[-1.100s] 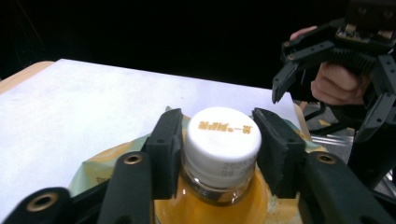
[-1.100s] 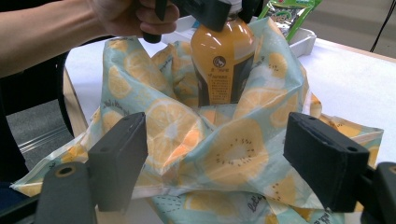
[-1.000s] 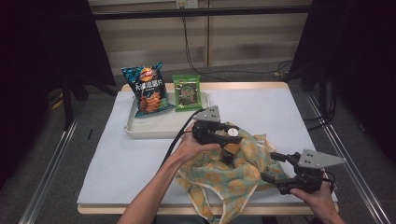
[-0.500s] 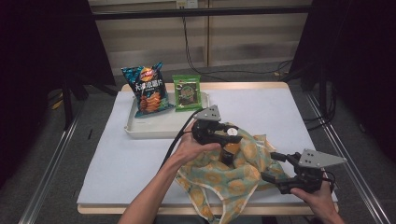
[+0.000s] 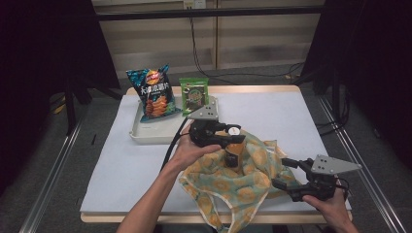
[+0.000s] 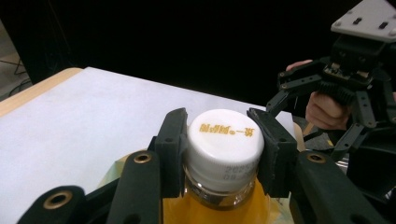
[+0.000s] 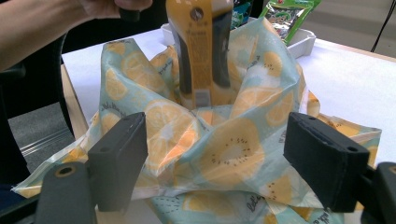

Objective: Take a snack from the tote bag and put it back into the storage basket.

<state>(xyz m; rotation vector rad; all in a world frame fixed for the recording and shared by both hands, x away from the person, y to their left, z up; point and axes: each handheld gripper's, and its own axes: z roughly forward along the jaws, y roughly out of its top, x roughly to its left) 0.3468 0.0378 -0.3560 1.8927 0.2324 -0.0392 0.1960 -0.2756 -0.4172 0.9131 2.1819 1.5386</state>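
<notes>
A bottle of orange drink (image 5: 233, 156) with a white cap (image 6: 223, 140) stands upright in the mouth of a lemon-print fabric bag (image 5: 243, 180). My left gripper (image 5: 233, 132) is shut on the cap, one jaw pressing each side (image 6: 217, 140). In the right gripper view the bottle (image 7: 201, 51) rises out of the bag's folds (image 7: 224, 149). My right gripper (image 5: 283, 173) sits at the bag's near right edge. Its jaws stand wide apart (image 7: 217, 158) with the fabric lying between them, not pinched.
A white tray (image 5: 145, 136) at the back left holds a blue chips bag (image 5: 153, 94) and a green snack packet (image 5: 194, 94). The table (image 5: 291, 116) has a white cover; its right edge is near my right hand. The surroundings are dark.
My left gripper has risen a little with the bottle in its grip. The right gripper has kept still.
</notes>
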